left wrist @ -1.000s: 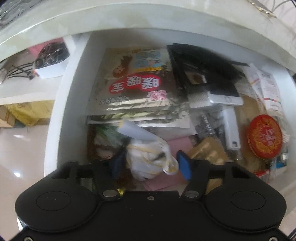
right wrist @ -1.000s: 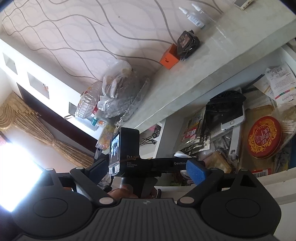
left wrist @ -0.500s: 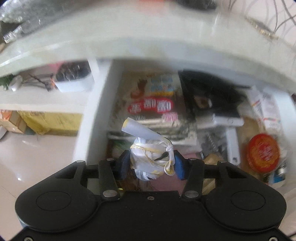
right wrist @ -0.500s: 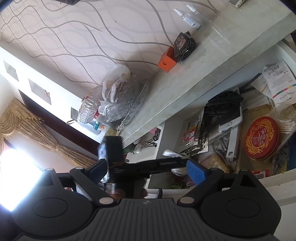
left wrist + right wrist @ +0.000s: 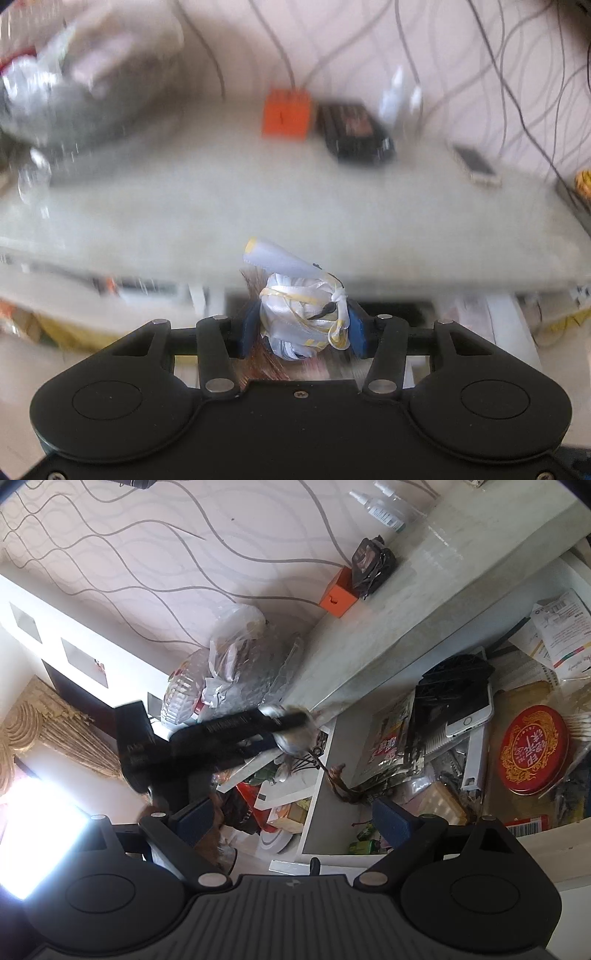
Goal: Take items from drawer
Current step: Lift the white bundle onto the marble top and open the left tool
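Observation:
My left gripper [image 5: 303,325] is shut on a white ribbon bundle [image 5: 301,314] with yellow trim, held up at the level of the countertop's [image 5: 295,206] front edge. Brown strands [image 5: 340,779] trail from the bundle down into the open drawer [image 5: 325,812]. The right wrist view shows the left gripper [image 5: 288,731] blurred above the drawer's left end. My right gripper [image 5: 293,821] hangs open with nothing between its pads, in front of the drawer. Inside lie a red round tin [image 5: 532,749], a phone [image 5: 469,716], a silver packet [image 5: 391,738] and papers.
On the countertop [image 5: 406,602] stand an orange box [image 5: 286,116], a black packet [image 5: 354,133], a small phone [image 5: 476,166] and spray bottles [image 5: 384,506]. A heap of plastic bags [image 5: 236,657] fills its left end. Cables [image 5: 517,92] hang down the wall.
My left gripper has risen out of the drawer with the ribbon bundle and tilted up toward the countertop. The right gripper has stayed where it was.

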`<state>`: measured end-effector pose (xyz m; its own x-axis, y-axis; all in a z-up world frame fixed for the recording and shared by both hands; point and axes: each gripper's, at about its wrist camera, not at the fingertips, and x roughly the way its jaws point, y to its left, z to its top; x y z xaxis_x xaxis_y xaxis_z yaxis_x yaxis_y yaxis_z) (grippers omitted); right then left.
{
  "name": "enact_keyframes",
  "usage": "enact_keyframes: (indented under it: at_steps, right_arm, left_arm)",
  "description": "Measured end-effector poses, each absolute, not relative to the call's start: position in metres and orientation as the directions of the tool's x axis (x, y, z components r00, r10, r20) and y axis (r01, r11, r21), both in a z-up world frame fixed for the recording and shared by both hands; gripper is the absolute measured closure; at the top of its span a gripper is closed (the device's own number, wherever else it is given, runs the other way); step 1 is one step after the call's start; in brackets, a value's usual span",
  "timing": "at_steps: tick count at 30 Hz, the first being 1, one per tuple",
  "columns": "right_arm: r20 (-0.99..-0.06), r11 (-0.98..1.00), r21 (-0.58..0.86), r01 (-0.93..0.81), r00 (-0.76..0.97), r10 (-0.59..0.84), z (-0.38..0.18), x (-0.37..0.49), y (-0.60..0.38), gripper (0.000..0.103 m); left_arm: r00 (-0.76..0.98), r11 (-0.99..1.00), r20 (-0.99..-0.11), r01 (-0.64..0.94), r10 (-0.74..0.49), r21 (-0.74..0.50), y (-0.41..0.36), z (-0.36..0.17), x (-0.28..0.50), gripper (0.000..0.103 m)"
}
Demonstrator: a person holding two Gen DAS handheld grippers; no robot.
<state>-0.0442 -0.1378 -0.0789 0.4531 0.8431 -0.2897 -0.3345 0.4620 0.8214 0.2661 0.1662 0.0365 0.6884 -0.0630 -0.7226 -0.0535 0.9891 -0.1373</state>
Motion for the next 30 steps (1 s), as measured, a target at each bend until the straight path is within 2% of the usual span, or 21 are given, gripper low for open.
enact_keyframes:
  at_steps: [3, 7, 13, 16, 23, 30]
  right_arm:
    - [-0.289, 0.461, 0.823, -0.332, 0.453, 0.843, -0.079, -0.045, -0.139, 0.007]
    - [-0.286, 0.458, 0.824, -0.335, 0.453, 0.845, -0.078, -0.046, -0.14, 0.007]
    - [-0.285, 0.453, 0.832, -0.319, 0.454, 0.844, -0.081, -0.043, -0.143, 0.007]
    - [-0.284, 0.445, 0.837, -0.318, 0.443, 0.85, -0.083, -0.041, -0.142, 0.007]
    - [-0.278, 0.438, 0.843, -0.312, 0.445, 0.851, -0.084, -0.041, -0.145, 0.007]
    - [-0.276, 0.432, 0.848, -0.307, 0.438, 0.855, -0.085, -0.041, -0.145, 0.006]
  left_arm:
    - [0.71, 0.988, -0.703, -0.07, -0.046, -0.135, 0.178, 0.043, 0.29, 0.055]
    - [0.655, 0.972, -0.74, -0.037, -0.152, -0.233, 0.187, 0.035, 0.311, 0.055]
    - [0.608, 0.961, -0.753, 0.063, -0.252, -0.271, 0.158, 0.018, 0.301, 0.055]
    - [0.652, 0.972, -0.728, 0.063, -0.211, -0.225, 0.153, 0.019, 0.301, 0.055]
    - [0.653, 0.967, -0.731, 0.008, -0.197, -0.254, 0.172, 0.016, 0.321, 0.054]
    - [0.704, 0.968, -0.703, -0.095, -0.101, -0.233, 0.193, 0.01, 0.351, 0.052]
